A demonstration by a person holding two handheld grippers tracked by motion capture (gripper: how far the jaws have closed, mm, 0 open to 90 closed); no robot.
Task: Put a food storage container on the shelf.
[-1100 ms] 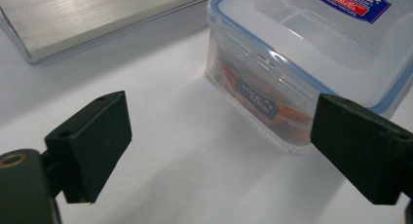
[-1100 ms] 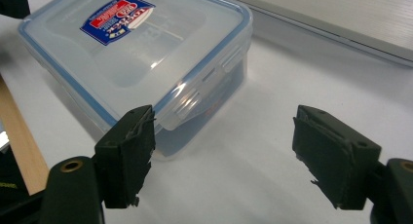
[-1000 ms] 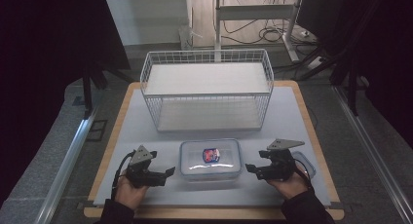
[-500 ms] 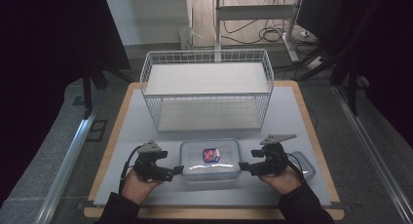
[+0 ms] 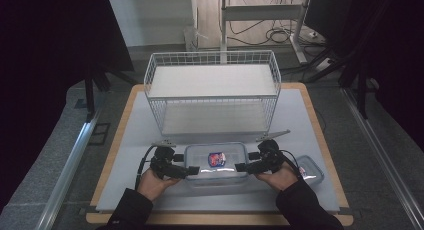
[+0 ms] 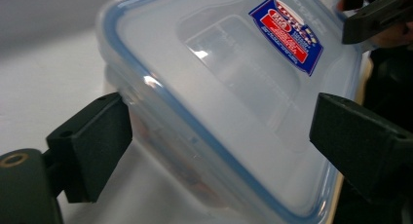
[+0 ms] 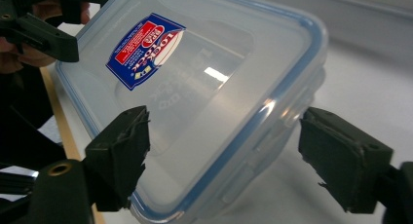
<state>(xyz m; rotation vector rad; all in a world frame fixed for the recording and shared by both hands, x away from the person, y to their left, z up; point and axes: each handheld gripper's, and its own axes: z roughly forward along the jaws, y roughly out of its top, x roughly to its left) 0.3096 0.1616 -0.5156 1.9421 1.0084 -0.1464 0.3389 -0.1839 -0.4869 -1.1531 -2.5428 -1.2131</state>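
So the clear plastic lidded container with the blue seal and the red-and-blue sticker (image 5: 216, 160) sits flat on the pale grey worktop (image 5: 300, 120), close to the near edge and roughly centred between the left and right edges. The lid is on it.

The left gripper (image 5: 186, 171) is at the container's left end and the right gripper (image 5: 242, 167) at its right end, one in each hand, both lying low and pointing in toward each other. In the left gripper view the jaws stand wide with a corner of the container between them; one jaw is right at the side wall by the lid's rim, the other hangs over the lid, and I can't tell if either actually presses. In the right gripper view (image 7: 221, 156) it's the same story: jaws spread wide around the opposite corner, a gap showing on the outer side, nothing clamped. Those right jaws have just been opening, with the container's corner between them.

Just beside the right hand, toward the near right corner of the worktop, lies a second, smaller clear plastic container with a blue-edged lid (image 5: 309, 170).

Further back, toward the far edge, stands a white wire basket rack (image 5: 212, 92). The worktop has a light wooden border (image 5: 320, 135).
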